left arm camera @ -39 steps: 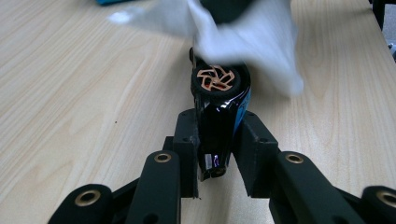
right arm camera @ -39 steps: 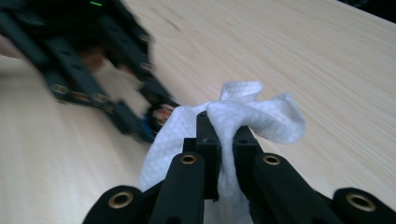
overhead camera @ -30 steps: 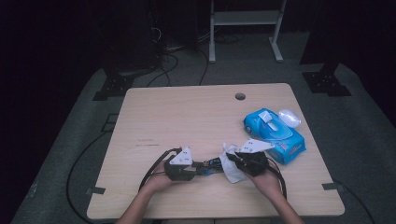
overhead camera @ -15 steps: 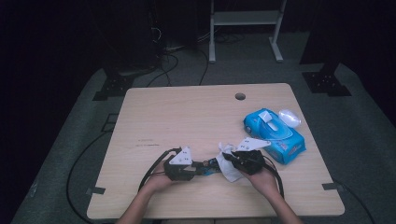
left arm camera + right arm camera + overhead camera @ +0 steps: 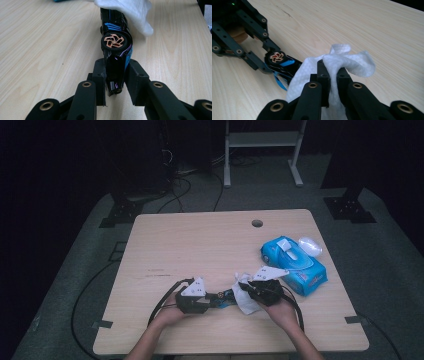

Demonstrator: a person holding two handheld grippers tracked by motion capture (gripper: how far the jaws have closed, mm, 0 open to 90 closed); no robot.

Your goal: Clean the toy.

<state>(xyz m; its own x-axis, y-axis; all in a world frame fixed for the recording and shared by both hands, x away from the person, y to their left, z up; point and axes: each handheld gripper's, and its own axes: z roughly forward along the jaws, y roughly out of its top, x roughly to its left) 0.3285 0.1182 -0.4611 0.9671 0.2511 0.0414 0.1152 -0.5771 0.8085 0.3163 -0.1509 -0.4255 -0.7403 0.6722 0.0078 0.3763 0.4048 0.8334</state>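
A black and blue toy car (image 5: pixel 115 50) with a copper-coloured wheel lies on its side near the table's front edge. My left gripper (image 5: pixel 116 75) is shut on its near end. In the high view the left gripper (image 5: pixel 216 298) points right, with the car (image 5: pixel 226 296) sticking out toward my right gripper (image 5: pixel 246 290). The right gripper (image 5: pixel 331 72) is shut on a crumpled white wipe (image 5: pixel 352 62). The wipe drapes over the far end of the car (image 5: pixel 280 62) and hides it. The same wipe (image 5: pixel 130 10) shows at the top of the left gripper view.
A blue pack of wipes (image 5: pixel 295 262) with its white lid flipped open lies at the right of the wooden table (image 5: pixel 200 245). A round cable hole (image 5: pixel 257 223) sits near the back edge. Cables trail off the table's front left.
The right gripper with the wipe has shifted slightly against the car. The left gripper and the car have kept still.
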